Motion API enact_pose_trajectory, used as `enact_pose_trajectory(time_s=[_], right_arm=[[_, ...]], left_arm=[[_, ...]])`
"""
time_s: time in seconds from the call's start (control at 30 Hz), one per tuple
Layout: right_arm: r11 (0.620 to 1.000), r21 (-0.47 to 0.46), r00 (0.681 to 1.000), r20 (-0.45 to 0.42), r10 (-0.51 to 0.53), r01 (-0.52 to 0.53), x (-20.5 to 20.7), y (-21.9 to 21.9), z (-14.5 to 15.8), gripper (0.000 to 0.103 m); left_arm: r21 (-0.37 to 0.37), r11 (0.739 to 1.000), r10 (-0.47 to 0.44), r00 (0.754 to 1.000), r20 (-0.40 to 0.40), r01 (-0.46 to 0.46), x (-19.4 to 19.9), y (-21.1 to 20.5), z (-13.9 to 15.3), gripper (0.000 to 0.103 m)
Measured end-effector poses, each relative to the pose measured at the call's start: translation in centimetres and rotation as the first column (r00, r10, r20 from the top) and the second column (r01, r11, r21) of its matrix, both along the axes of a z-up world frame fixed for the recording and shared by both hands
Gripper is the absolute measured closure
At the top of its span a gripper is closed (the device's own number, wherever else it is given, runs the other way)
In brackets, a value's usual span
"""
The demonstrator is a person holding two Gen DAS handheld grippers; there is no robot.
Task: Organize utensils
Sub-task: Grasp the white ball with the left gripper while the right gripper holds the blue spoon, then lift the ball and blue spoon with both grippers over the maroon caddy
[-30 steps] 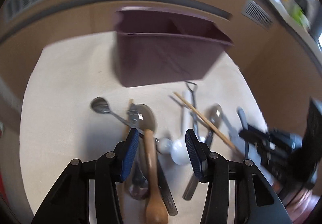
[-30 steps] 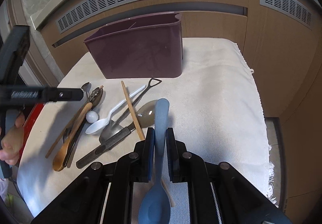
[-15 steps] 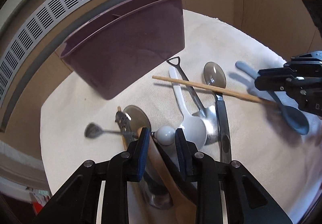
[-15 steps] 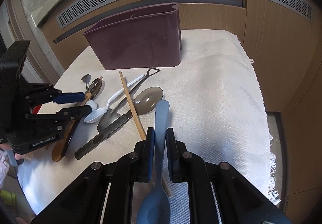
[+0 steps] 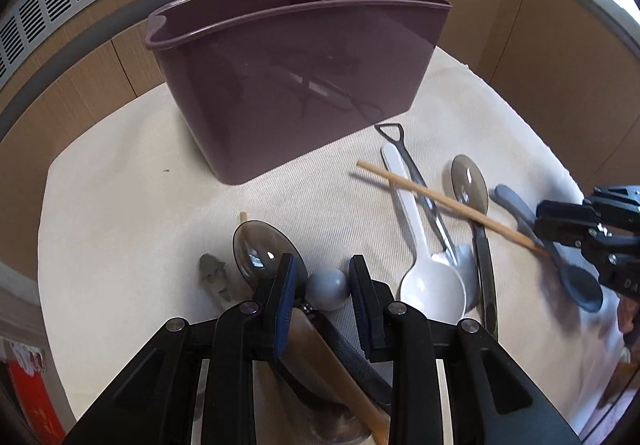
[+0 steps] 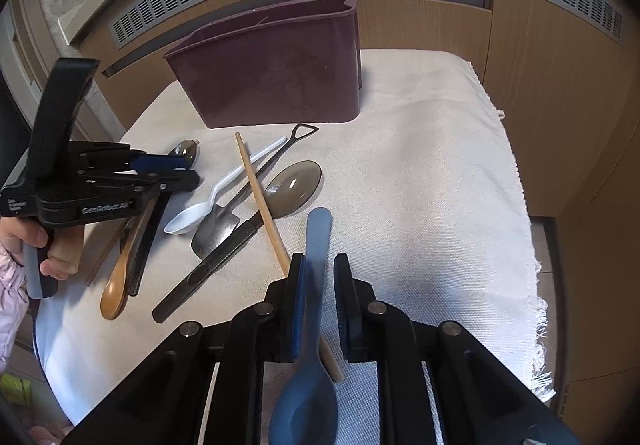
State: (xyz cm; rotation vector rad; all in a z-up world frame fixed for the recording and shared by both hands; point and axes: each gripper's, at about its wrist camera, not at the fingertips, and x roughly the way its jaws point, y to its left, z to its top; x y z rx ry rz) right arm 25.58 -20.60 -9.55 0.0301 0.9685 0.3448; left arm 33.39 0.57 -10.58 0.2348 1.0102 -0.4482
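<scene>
The left gripper tilts steeply down over the surface. A bare hand is wrapped round its grip, with a pink sleeve at the wrist. Its fingers have just been closing and now stand narrowly apart with two handles running between them. I can't tell whether the pads pinch them. The right gripper also points steeply down. Its fingers have just eased apart, and a spoon handle sits between them, against one pad and just clear of the other.
</scene>
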Motion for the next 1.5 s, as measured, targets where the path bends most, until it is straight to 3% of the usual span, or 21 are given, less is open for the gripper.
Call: enact_pose_trajectory(time_s=[0.23, 0.4, 0.7, 0.83, 0.93, 1.03, 1.2, 1.5], right_arm=[[1.0, 0.002, 1.0, -0.014, 0.014, -0.014, 0.0, 0.4, -0.4, 0.089], [1.0, 0.01, 1.0, -0.015, 0.014, -0.014, -0.1, 0.3, -0.3, 0.088], [1.0, 0.004, 0.999, -0.034, -0.012, 0.012, 0.9, 0.8, -0.8, 0.083], [1.0, -0.03, 1.0, -0.029, 0.004, -0.005, 1.1, 1.3, -1.0, 0.083], [0.999, -0.052, 1.0, -0.018, 0.01, -0.011, 1.0, 1.4, -0.9, 0.092], [0.999, -0.035, 1.0, -0.018, -0.012, 0.011, 0.7, 1.3, -0.7, 0.092], [1.0, -0.008, 0.999, 0.035, -0.008, 0.008, -0.8, 1.0, 1.7, 0.092], [0.999, 0.036, 0.991, 0.131, 0.004, -0.009, -1.9, 0.3, 6.7, 0.092]], left_arm=[[0.075, 0.995, -0.064, 0.998, 0.007, 0.064, -1.3, -1.0, 0.1, 0.074], [0.106, 0.994, -0.026, 0.999, 0.021, 0.024, -1.5, -1.6, -0.5, 0.074], [-0.036, 0.986, 0.167, 0.985, 0.05, -0.165, -2.2, -0.5, 0.8, 0.081], [-0.07, 0.974, 0.217, 0.975, 0.052, -0.213, -2.7, 0.3, 1.5, 0.081], [-0.081, 0.968, 0.243, 0.968, 0.062, -0.237, -3.2, 0.4, 1.6, 0.081], [-0.077, 0.964, 0.259, 0.963, 0.076, -0.253, -4.3, 0.6, 1.9, 0.081], [-0.083, 0.959, 0.275, 0.96, 0.045, -0.271, -4.8, 0.5, 2.0, 0.081], [-0.125, 0.96, 0.267, 0.952, 0.147, -0.25, -7.3, 0.6, 7.8, 0.081]])
